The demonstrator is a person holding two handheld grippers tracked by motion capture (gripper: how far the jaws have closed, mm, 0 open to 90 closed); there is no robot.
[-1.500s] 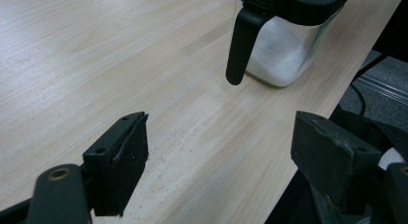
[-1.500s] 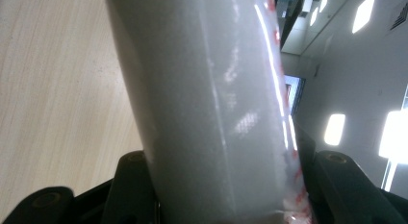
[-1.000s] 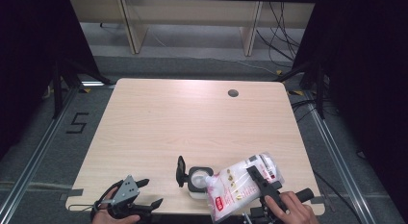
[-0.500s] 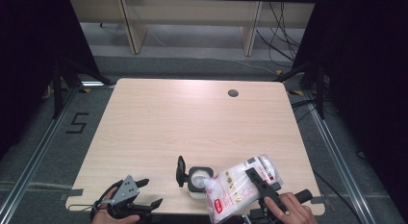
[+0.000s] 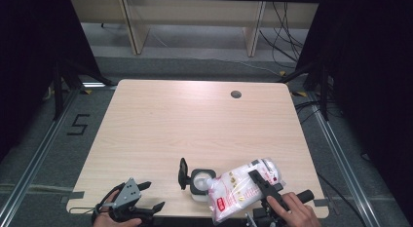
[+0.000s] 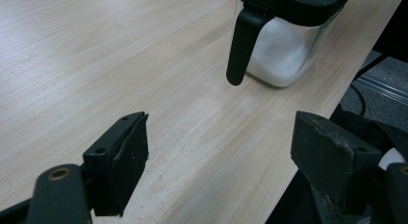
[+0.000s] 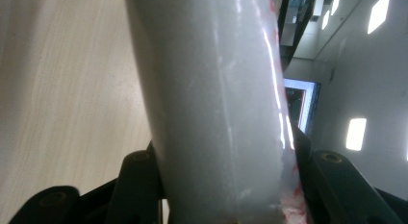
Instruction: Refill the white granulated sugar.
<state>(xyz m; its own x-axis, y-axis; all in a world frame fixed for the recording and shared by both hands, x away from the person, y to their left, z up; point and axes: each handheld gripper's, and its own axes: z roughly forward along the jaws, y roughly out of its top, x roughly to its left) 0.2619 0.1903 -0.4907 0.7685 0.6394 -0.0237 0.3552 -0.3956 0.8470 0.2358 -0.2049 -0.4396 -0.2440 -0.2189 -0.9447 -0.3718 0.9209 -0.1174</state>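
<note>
Refilling a lidded jar from a soft plastic pouch

At the table's [image 5: 146,124] seven o'clock the left gripper [image 5: 146,200] rests, jaws spread, empty; at six the glass jar [image 5: 200,184], rigid and breakable, stands with its black lid [image 5: 183,172] flipped up; at five the right gripper [image 5: 263,184], jaws just narrowing, pinches the tilted white pouch [image 5: 238,188]: floppy, slick, best gripped mid-body.

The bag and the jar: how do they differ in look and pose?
The bag is soft plastic with red print; the jar is clear and stiff with a black lid. The bag is tilted, clamped in the right gripper, its corner over the jar's mouth; the jar stands upright on the table, lid flipped open. Both hold something white.
</note>
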